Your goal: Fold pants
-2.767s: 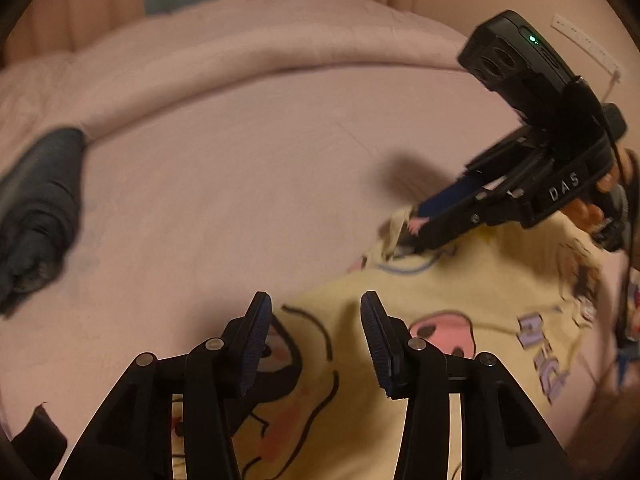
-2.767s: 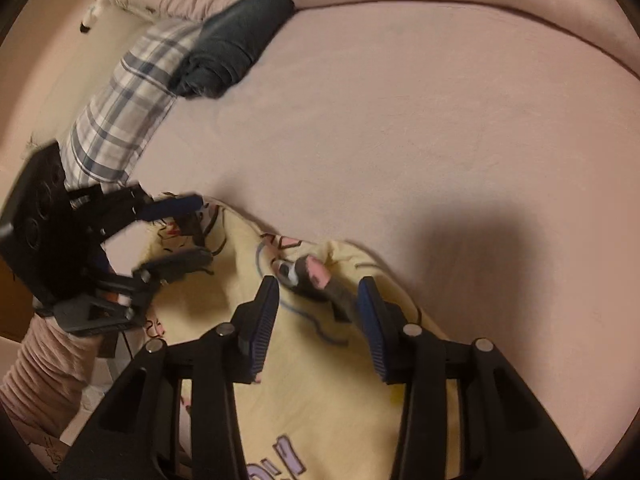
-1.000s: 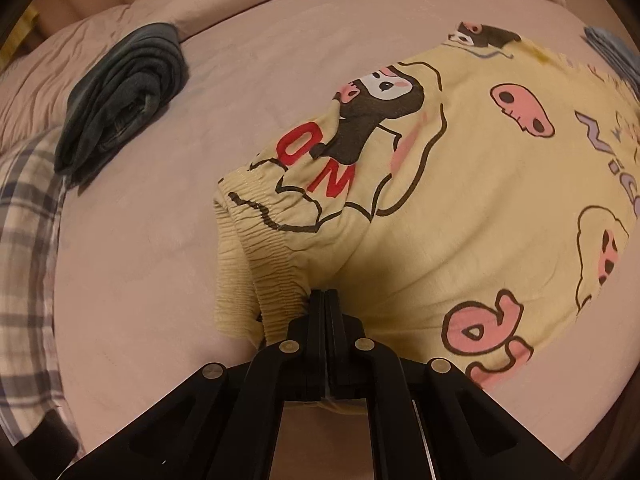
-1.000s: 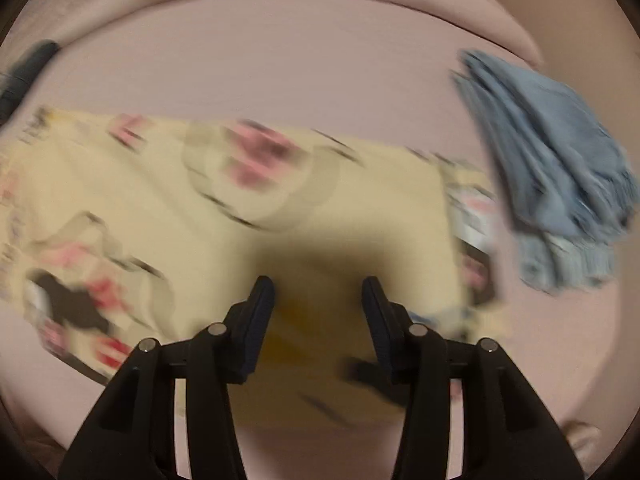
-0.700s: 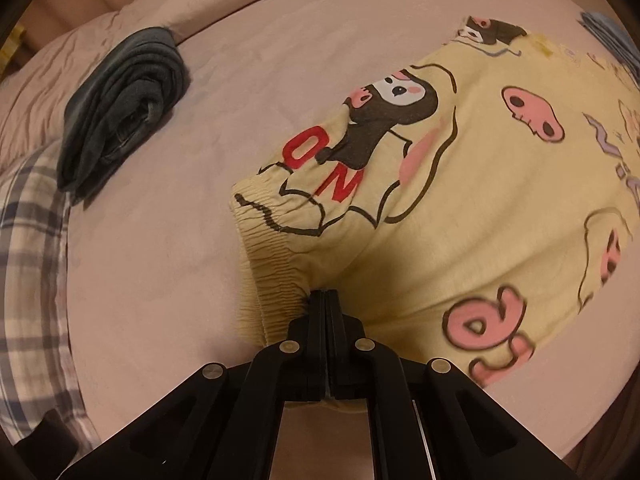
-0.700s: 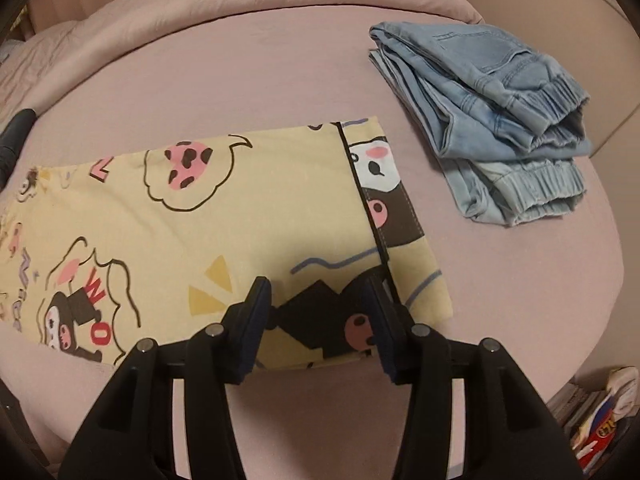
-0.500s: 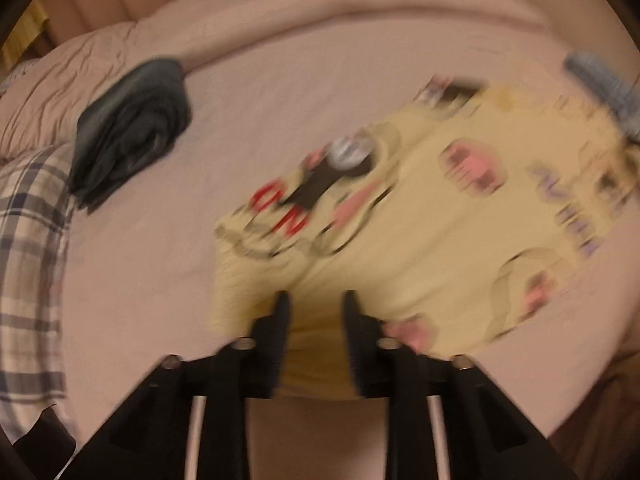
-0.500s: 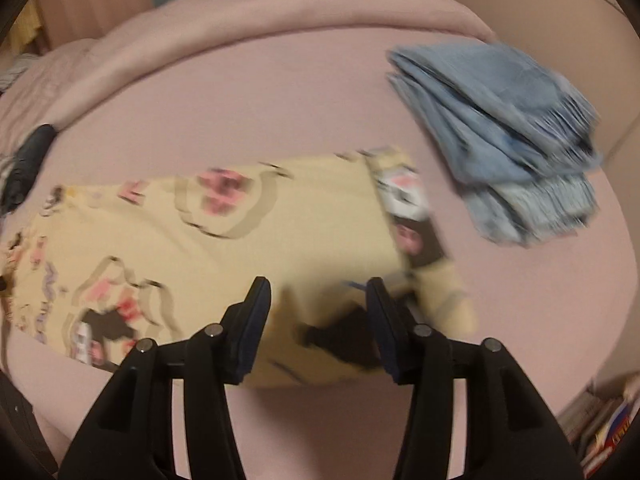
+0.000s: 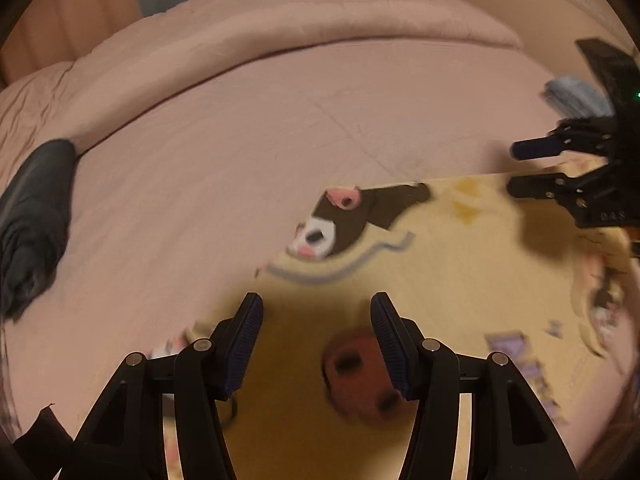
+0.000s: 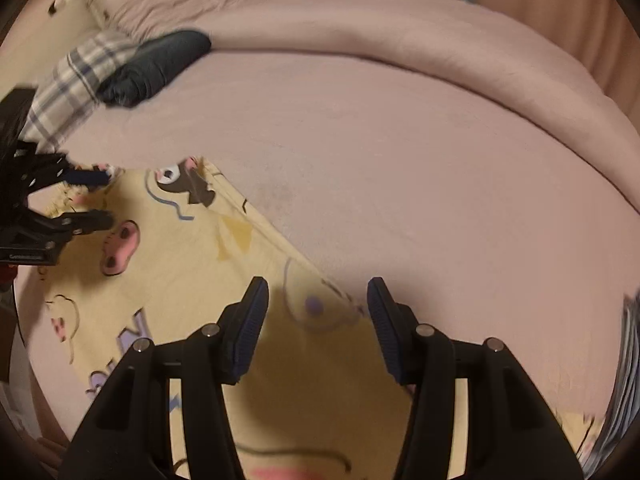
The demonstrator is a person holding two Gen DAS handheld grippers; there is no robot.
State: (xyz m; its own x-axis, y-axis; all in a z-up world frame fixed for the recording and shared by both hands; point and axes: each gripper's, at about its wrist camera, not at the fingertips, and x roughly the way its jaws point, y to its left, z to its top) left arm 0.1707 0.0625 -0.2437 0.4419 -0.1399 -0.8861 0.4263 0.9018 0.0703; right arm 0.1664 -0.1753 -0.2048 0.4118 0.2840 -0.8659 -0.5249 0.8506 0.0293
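Yellow cartoon-print pants (image 9: 460, 264) lie flat on the pink bed sheet (image 9: 240, 152). My left gripper (image 9: 317, 308) hovers over their near part, its jaws opening, and the cloth lies below them, not pinched. In the right wrist view the pants (image 10: 180, 264) run from the lower middle to the left. My right gripper (image 10: 317, 286) hangs above their far edge, jaws apart and easing closed a little, gripping nothing. Each gripper shows in the other's view: the right gripper (image 9: 514, 170) at the pants' right end, the left gripper (image 10: 107, 199) at their left end.
A dark folded garment (image 9: 32, 216) lies at the left, beside a plaid cloth (image 10: 76, 80). Folded blue jeans (image 9: 572, 96) sit at the right behind the right gripper. A rolled pink duvet (image 9: 320, 28) borders the far side of the bed.
My left gripper let go of the elastic waistband, opened and swung across over the pants. The right gripper turned from the jeans side toward the dark garment, still empty.
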